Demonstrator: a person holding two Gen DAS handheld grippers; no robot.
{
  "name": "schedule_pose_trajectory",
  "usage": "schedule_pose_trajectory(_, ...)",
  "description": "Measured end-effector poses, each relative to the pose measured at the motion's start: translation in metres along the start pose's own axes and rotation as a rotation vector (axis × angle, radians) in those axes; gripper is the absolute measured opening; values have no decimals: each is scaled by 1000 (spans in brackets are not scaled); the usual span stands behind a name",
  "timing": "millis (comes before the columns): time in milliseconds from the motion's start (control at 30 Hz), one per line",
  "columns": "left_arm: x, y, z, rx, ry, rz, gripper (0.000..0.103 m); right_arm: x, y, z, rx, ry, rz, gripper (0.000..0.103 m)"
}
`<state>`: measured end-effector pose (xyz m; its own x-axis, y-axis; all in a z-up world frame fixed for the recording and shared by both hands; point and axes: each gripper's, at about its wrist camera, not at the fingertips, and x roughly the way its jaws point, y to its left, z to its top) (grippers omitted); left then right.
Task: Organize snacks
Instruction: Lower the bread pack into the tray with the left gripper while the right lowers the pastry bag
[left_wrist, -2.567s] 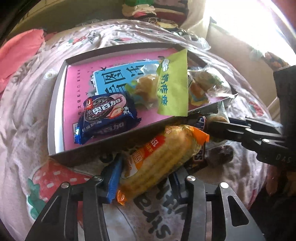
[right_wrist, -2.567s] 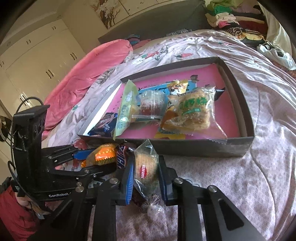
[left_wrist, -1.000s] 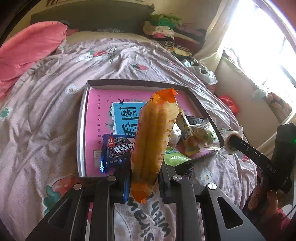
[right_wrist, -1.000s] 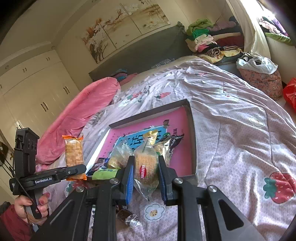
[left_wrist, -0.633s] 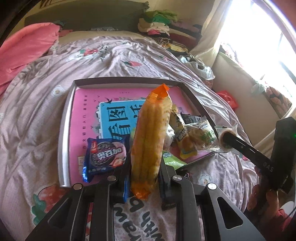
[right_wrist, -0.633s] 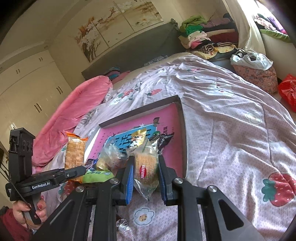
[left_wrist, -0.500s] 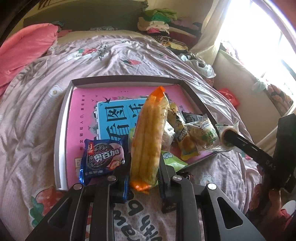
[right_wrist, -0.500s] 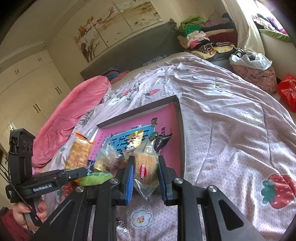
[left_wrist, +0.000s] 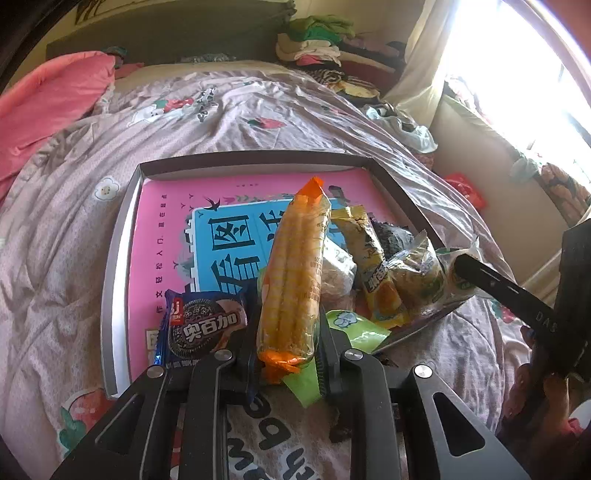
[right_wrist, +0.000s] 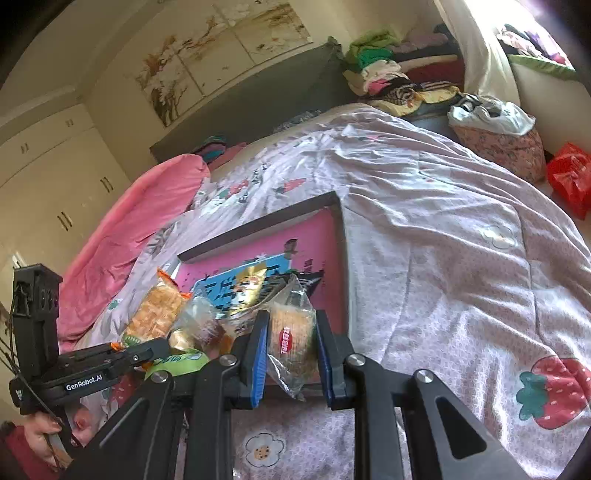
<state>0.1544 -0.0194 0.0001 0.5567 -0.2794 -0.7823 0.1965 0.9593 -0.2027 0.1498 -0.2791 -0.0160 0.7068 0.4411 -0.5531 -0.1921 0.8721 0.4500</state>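
A shallow dark box (left_wrist: 122, 229) with a pink and blue printed floor lies on the bed. Inside are a blue cookie pack (left_wrist: 201, 328), a light green packet (left_wrist: 354, 325), a yellow packet (left_wrist: 373, 266) and clear-wrapped buns (left_wrist: 417, 273). My left gripper (left_wrist: 286, 354) is shut on a long orange-ended wafer pack (left_wrist: 295, 273), held upright above the box's near edge. My right gripper (right_wrist: 290, 350) is shut on a clear-wrapped round cracker pack (right_wrist: 291, 336), held over the box's near right corner (right_wrist: 341, 258). The right gripper also shows in the left wrist view (left_wrist: 461, 266).
A lilac strawberry-print quilt (right_wrist: 461, 240) covers the bed. A pink duvet (left_wrist: 48, 99) lies at the far left. Clothes are piled by the headboard (right_wrist: 388, 74). A red bag (right_wrist: 570, 181) lies on the floor at the right. A dark wrapper (left_wrist: 341, 432) lies before the box.
Both grippers picked their snacks up off the quilt and lifted them. Over the last half second both have moved in closer over the box's near edge.
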Motion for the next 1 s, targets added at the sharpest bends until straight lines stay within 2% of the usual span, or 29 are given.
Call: schedule_pose_trajectory(1000, 6, -6, 7, 19, 3, 16, 24, 9, -6, 10, -6, -28, -35, 24)
